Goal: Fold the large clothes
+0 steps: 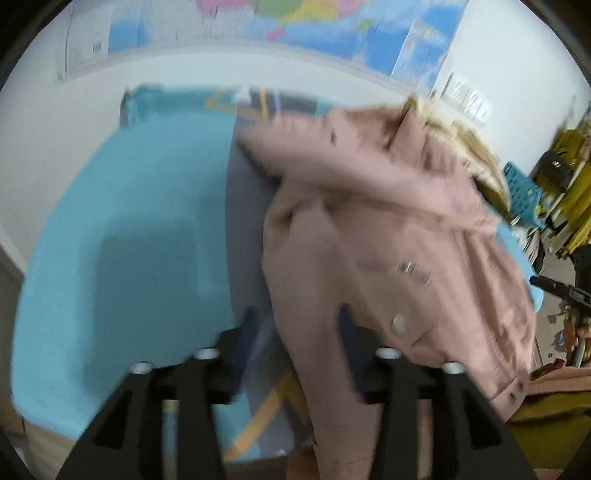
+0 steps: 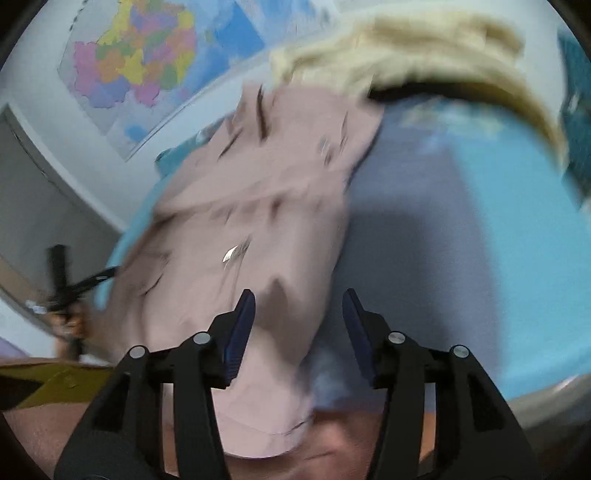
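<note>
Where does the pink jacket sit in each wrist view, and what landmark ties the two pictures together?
Left wrist: the pink jacket fills centre to right, reaching down past the right finger.
Right wrist: it fills centre-left, running down between the fingers.
Shared landmark: the wall map, top centre in the left wrist view and upper left in the right.

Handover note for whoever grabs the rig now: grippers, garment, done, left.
Left gripper: jaws apart, pink jacket hem lies between them, no pad contact I can confirm.
Right gripper: jaws apart, jacket cloth between them, not pinched.
Jacket lies bunched on the blue cover, cream fur hood trim at the far end.
Done: no neat fold shows; frames are blurred.
Left: flatten, fold sleeves and body.
</note>
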Tool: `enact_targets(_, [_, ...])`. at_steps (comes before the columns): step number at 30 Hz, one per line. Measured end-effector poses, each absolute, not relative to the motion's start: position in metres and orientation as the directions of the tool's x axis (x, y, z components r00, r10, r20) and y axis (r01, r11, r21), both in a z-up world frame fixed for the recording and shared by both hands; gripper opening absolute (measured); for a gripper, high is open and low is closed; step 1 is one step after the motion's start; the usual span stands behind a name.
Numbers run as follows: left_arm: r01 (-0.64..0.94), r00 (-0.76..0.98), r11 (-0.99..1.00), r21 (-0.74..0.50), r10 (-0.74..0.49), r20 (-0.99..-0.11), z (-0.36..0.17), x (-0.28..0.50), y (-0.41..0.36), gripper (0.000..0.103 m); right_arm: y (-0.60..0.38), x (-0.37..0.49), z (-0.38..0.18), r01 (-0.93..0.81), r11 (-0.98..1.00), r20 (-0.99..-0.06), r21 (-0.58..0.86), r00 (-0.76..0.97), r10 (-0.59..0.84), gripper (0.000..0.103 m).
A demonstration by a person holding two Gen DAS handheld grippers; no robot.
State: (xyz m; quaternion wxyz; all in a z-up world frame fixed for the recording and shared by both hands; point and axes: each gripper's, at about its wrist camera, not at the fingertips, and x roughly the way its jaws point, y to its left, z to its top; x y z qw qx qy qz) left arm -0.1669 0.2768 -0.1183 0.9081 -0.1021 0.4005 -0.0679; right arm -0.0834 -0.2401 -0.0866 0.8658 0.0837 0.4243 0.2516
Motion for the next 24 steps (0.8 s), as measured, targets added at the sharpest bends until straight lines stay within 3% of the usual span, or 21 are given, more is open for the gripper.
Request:
enact_targets(4, [0.115, 0.720, 0.983, -0.140, -0.180, -0.670, -0.089, -0.144, 0.257, 0.054, -0.205, -0.060, -0.043, -0.503, 0.824, -0.597, 0.261, 0.586, 0.547, 0.049])
enact_targets(7, [0.187, 0.723, 0.974, -0.124, -0.222, -0.654, -0.083, -0.110, 0.235, 0.055, -0.153, -0.018, -0.039, -0.561, 0.801, -0.601, 0.208, 0.573, 0.558, 0.049])
enact_targets(12, [0.225, 0.717, 0.967, -0.122, -0.249, -0.651, -0.082, -0.037, 0.204, 0.055, -0.063, 0.060, -0.058, -0.612, 0.784, -0.674, 0.104, 0.536, 0.508, 0.048])
enact_targets(19, [0.202, 0.714, 0.977, -0.068, -0.194, -0.673, -0.081, 0.046, 0.180, 0.055, -0.017, 0.144, -0.099, -0.553, 0.829, -0.768, 0.080, 0.497, 0.405, 0.047])
enact_targets(20, [0.202, 0.708, 0.978, -0.056, -0.185, -0.681, -0.083, 0.058, 0.176, 0.055, -0.015, 0.151, -0.104, -0.553, 0.828, -0.777, 0.095, 0.479, 0.409, 0.039])
enact_targets(22, [0.195, 0.692, 0.980, -0.044, -0.169, -0.701, -0.088, 0.078, 0.170, 0.055, -0.013, 0.164, -0.113, -0.561, 0.818, -0.790, 0.127, 0.441, 0.426, 0.006])
enact_targets(24, [0.188, 0.680, 0.981, -0.038, -0.158, -0.716, -0.094, 0.092, 0.166, 0.054, -0.014, 0.169, -0.107, -0.560, 0.823, -0.772, 0.097, 0.480, 0.417, 0.002])
